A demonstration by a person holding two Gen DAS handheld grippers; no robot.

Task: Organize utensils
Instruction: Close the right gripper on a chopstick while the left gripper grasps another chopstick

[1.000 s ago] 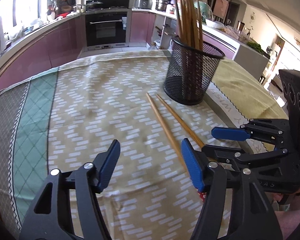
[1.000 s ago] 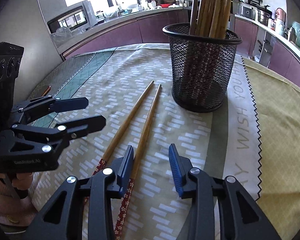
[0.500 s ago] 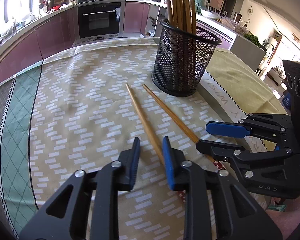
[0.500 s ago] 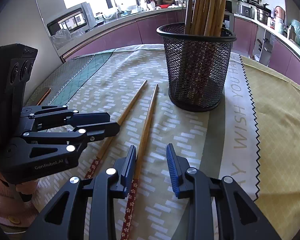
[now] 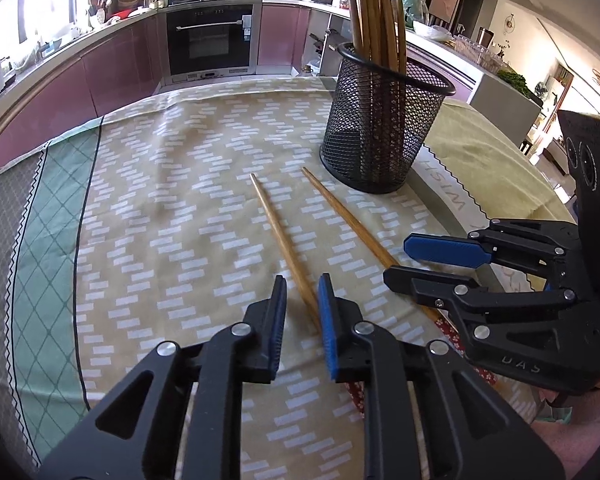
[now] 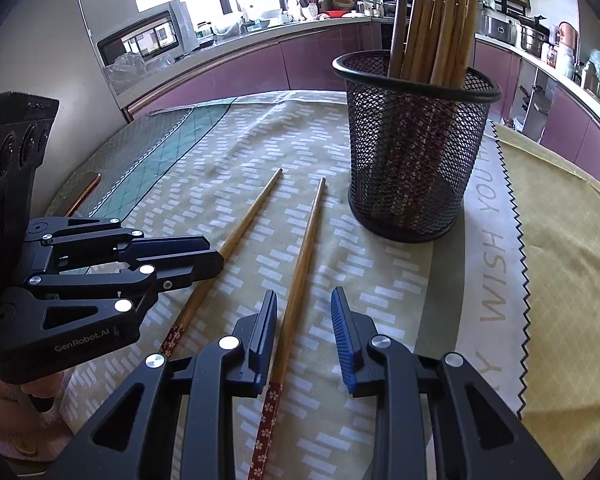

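Two loose chopsticks (image 5: pixel 284 240) (image 6: pixel 300 264) are seen lying near the desk's middle, just before a mesh holder (image 5: pixel 380 128). Each is straddled by a closing hand-held gripper, left (image 5: pixel 302 312) and right (image 6: pixel 304 328), neither yet clamped. A thin stick could be nudged aside and slip out; the grippers, crowded side by side, could collide.

Left gripper (image 6: pixel 216 254) body reads "GenRobot.AI". Right gripper (image 5: pixel 396 262) body shows "DAS". Tablecloth (image 6: pixel 496 264) band reads "WISH YOU", rest of the lettering cut off.
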